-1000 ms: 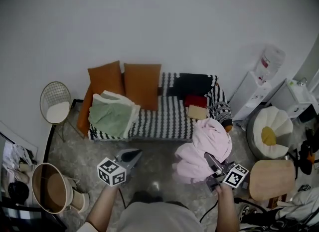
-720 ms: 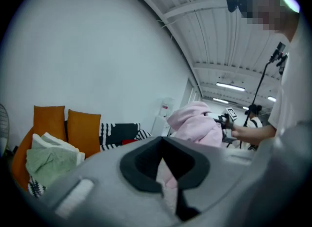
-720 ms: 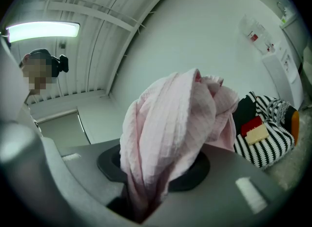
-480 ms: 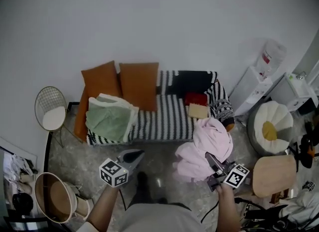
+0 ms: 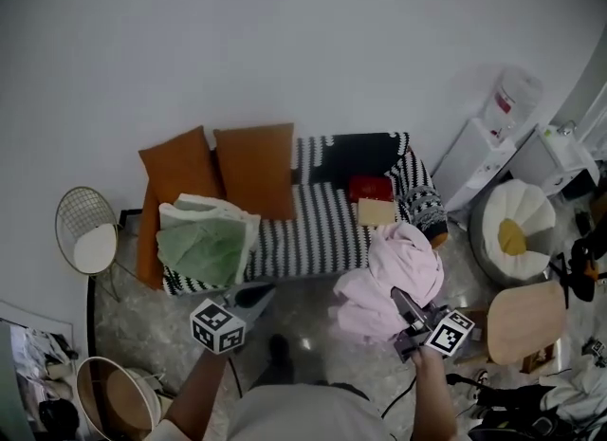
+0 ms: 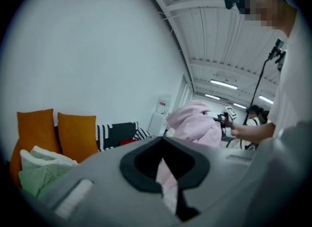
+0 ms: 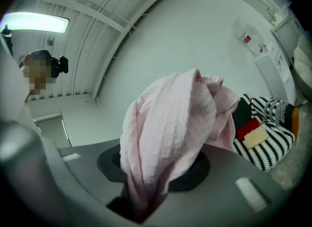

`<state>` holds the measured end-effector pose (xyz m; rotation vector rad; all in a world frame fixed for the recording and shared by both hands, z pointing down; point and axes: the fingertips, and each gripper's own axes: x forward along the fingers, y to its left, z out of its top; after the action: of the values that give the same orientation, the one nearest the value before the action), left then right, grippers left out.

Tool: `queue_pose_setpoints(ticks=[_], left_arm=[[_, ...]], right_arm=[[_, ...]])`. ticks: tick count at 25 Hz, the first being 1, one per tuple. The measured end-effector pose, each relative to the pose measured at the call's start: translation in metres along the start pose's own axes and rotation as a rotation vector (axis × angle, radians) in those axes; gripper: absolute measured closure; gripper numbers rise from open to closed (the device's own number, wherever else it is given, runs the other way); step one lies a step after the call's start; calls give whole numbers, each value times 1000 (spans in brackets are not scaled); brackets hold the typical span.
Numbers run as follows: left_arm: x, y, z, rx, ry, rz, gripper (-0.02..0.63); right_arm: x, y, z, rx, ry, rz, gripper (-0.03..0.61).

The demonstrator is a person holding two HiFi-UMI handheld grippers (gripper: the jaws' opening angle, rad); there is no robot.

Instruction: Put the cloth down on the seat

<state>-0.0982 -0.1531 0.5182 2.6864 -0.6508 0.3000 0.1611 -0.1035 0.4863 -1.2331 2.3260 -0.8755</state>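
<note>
**Cloth, pink, bunched: held in front of the sofa seat, not yet laid**

Head view. Cloth (image 5: 398, 273) hung gathered in front of the sofa seat (image 5: 313, 230), off the seat's right end as the person faced it, and touched no part of it. Right gripper (image 5: 406, 316) was clamped on the lower folds. Left gripper (image 5: 248, 297) stood before the seat's left half, well apart from the cloth. A green blanket (image 5: 204, 240) filled the seat's left end; a red item (image 5: 370, 188) and a tan item (image 5: 377, 211) lay toward its right end; the striped middle was bare. Judged: the bare stretch lay ahead and to the left of the loaded right gripper.

Left gripper view. Jaws were drawn close together, nothing between them; the cloth (image 6: 195, 123) showed beyond.

Right gripper view. Jaws were pinched on the cloth (image 7: 165, 138), which rose out of the grip; the sofa seat (image 7: 265, 150) lay beyond it, lower right.
</note>
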Motion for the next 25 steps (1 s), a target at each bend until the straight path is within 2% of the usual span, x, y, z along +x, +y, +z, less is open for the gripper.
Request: queue_pose_setpoints(ticks=[9, 17, 25], left_arm=[[19, 75, 34, 3, 18, -61, 612], [28, 138, 45, 2, 34, -110, 612], [31, 171, 56, 5, 42, -139, 612]], right_arm=[[70, -16, 15, 1, -31, -72, 414], [130, -23, 23, -17, -66, -109, 414], [169, -21, 23, -25, -76, -125, 414]])
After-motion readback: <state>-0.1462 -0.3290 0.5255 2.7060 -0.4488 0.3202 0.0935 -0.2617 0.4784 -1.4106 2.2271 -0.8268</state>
